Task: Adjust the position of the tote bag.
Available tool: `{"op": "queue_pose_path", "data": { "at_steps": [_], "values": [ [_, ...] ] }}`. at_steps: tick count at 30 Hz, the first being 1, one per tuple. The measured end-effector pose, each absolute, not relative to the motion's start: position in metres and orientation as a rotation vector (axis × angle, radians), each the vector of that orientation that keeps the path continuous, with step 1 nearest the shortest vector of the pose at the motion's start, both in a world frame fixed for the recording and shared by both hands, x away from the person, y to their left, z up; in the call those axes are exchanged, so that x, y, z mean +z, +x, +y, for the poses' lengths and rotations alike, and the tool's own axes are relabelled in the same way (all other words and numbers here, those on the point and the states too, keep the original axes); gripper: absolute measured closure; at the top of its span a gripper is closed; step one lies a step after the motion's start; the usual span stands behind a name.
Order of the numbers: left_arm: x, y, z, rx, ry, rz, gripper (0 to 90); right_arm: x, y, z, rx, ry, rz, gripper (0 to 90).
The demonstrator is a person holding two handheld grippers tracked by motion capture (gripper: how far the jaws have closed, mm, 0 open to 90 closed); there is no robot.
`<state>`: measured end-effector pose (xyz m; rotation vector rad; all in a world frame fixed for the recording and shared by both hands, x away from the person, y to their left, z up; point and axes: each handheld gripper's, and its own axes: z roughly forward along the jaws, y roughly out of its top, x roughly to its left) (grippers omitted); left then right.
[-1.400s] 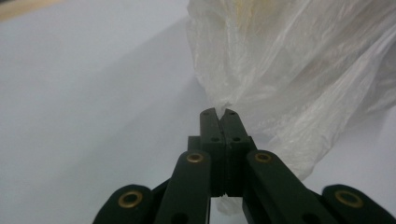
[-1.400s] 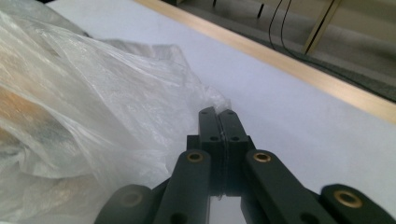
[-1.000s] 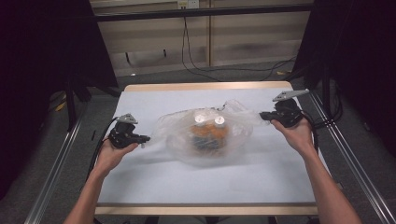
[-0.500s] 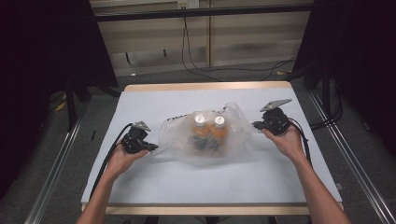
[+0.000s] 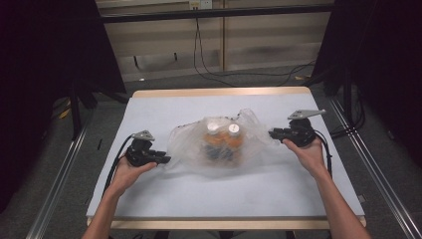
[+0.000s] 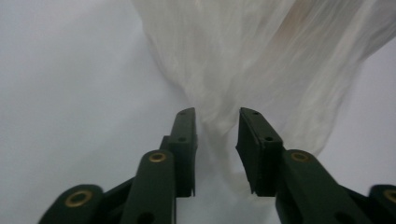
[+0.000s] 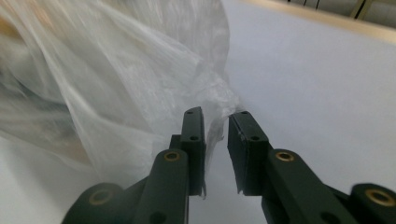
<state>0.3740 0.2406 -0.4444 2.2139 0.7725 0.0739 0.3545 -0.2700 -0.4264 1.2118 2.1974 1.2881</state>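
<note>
Nearest, at the bottom of the high view: two bare forearms reaching up onto a white table (image 5: 149, 199).

Left gripper (image 5: 164, 160) in the left hand, low on the table, aimed at the left edge of a clear plastic bag (image 5: 224, 147). Jaws just opened, now parted with a visible gap; in the left gripper view, a gathered fold of the bag (image 6: 224, 70) lying in that gap, pads not pressing on it.

Right gripper (image 5: 271, 133) in the right hand, at the bag's right edge, grey three-cornered plate on top. Jaws likewise just opened and parted; in the right gripper view, a crinkled corner of the bag (image 7: 140, 70) between the pads, released rather than pinched.

Mid-table, between both grippers: the bag resting on the surface, holding two bottles (image 5: 223, 139) with white caps and orange contents, side by side.

Farther off: the table's wooden far edge, then grey floor with black cables (image 5: 209, 69) and a pale wall.
</note>
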Motion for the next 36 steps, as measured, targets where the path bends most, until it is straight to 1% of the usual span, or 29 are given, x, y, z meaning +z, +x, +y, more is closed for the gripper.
{"op": "queue_pose_path", "data": {
  "at_steps": [1,2,3,4,5,6,7,10,11,13,14,19,22,29,36],
  "values": [
    [-0.441,0.373,0.242,0.085,2.196,0.769,64.9,-0.426,0.355,-0.270,1.288,1.212,2.197,75.1],
    [-0.435,0.371,0.244,0.109,2.177,0.768,59.2,-0.417,0.350,-0.273,1.300,1.192,2.172,67.9],
    [-0.427,0.368,0.247,0.130,2.137,0.764,57.4,-0.414,0.348,-0.274,1.309,1.190,2.164,67.1],
    [-0.427,0.368,0.247,0.130,2.137,0.764,57.2,-0.414,0.348,-0.274,1.309,1.190,2.164,67.1],
    [-0.422,0.366,0.248,0.149,2.127,0.757,56.5,-0.407,0.344,-0.276,1.319,1.162,2.145,63.5],
    [-0.418,0.364,0.249,0.166,2.117,0.751,56.5,-0.407,0.344,-0.276,1.319,1.162,2.145,63.5],
    [-0.413,0.362,0.250,0.175,2.096,0.747,53.1,-0.400,0.339,-0.278,1.340,1.154,2.125,54.2],
    [-0.402,0.357,0.244,0.189,2.075,0.712,49.7,-0.391,0.336,-0.280,1.348,1.139,2.120,49.4],
    [-0.402,0.357,0.244,0.189,2.075,0.712,48.1,-0.391,0.336,-0.280,1.348,1.139,2.120,49.4],
    [-0.395,0.354,0.234,0.195,2.072,0.670,47.3,-0.380,0.334,-0.281,1.354,1.125,2.091,43.2],
    [-0.393,0.353,0.230,0.190,2.070,0.653,47.0,-0.376,0.333,-0.281,1.357,1.114,2.088,42.1],
    [-0.384,0.350,0.213,0.179,2.056,0.599,44.9,-0.364,0.328,-0.271,1.382,1.054,2.102,41.1],
    [-0.379,0.350,0.198,0.164,2.043,0.567,43.3,-0.361,0.324,-0.253,1.407,0.976,2.166,41.8],
    [-0.383,0.358,0.178,0.133,2.030,0.538,40.1,-0.368,0.327,-0.220,1.420,0.884,2.294,40.6],
    [-0.399,0.367,0.164,0.121,2.069,0.571,37.1,-0.381,0.339,-0.206,1.417,0.860,2.374,39.1]
  ]
}}
